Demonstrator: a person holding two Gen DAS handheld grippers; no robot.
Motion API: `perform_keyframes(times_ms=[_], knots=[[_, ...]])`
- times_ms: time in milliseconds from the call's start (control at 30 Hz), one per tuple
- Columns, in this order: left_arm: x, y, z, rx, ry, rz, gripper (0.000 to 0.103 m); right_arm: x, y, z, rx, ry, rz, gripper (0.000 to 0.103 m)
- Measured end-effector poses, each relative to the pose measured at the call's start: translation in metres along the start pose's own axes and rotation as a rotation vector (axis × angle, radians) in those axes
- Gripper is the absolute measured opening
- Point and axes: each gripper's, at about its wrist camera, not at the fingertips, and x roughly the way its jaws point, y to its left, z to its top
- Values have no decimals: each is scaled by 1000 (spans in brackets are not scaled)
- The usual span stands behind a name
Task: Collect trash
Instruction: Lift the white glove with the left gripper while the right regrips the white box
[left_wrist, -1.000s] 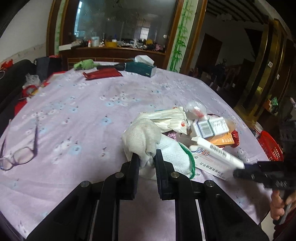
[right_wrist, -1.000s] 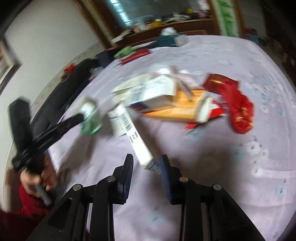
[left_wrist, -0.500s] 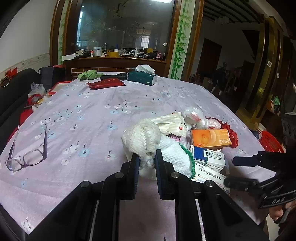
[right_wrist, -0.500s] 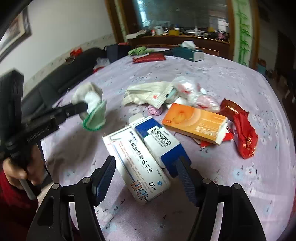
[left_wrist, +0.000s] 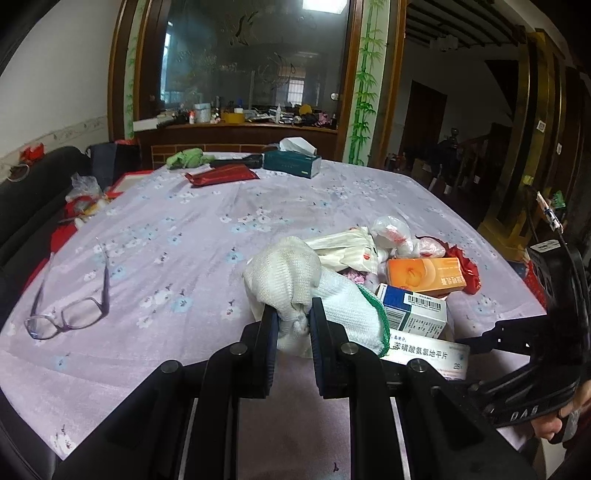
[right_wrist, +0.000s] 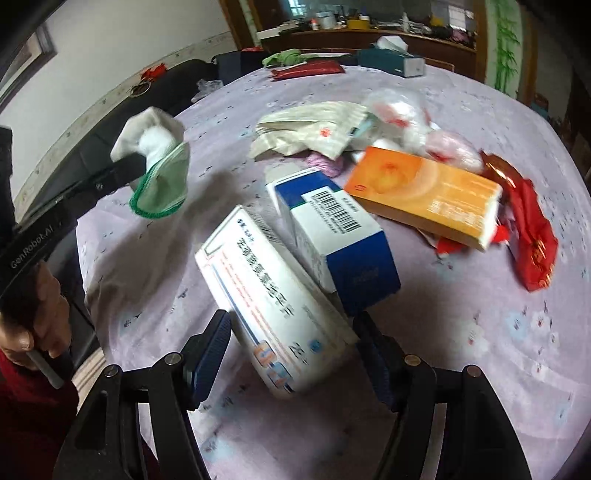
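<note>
L claw (left_wrist: 291, 325) pinching white knit glove w/ green cuff (left_wrist: 314, 291); R claw (right_wrist: 291, 354) spread round long white medicine carton (right_wrist: 273, 306).

Glove held above lilac floral-cloth worktop (left_wrist: 177, 229), near the trash heap. White carton sits between R claw's 2 fingers; contact unclear. Blue-and-white barcode box (right_wrist: 332, 236) lies just beside it, orange carton (right_wrist: 424, 192) behind, red foil wrapper (right_wrist: 532, 236) to the right, crumpled clear plastic bag (right_wrist: 406, 114) further back. Purple-framed glasses (left_wrist: 70, 310) lie well apart, left.
</note>
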Motion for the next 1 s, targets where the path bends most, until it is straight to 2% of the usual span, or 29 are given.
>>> perform_keyframes(times_ms=[33, 133, 200, 300, 467, 600, 700, 900, 1000], knots=[[0, -1, 0, 1, -4, 15, 16, 1, 4, 1, -8, -8, -5, 72], [1, -3, 0, 9, -11, 68, 16, 2, 12, 3, -22, -26, -10, 61], [2, -5, -1, 27, -20, 110, 16, -2, 14, 2, -9, -40, 2, 46], [3, -5, -2, 38, -24, 142, 16, -8, 13, 1, 31, -47, 21, 39], [4, -5, -3, 60, -28, 171, 16, -7, 28, 0, -33, -25, 6, 39], [4, -5, -4, 66, -25, 181, 16, -1, 37, 5, -85, -17, -16, 50], [4, -4, -5, 67, -23, 190, 16, 3, 42, 10, -103, -16, -48, 50], [2, 1, -7, 64, -29, 200, 16, 11, 45, 16, -111, -7, -60, 51], [1, 1, -7, 66, -37, 204, 16, 13, 43, 18, -111, -10, -79, 60]])
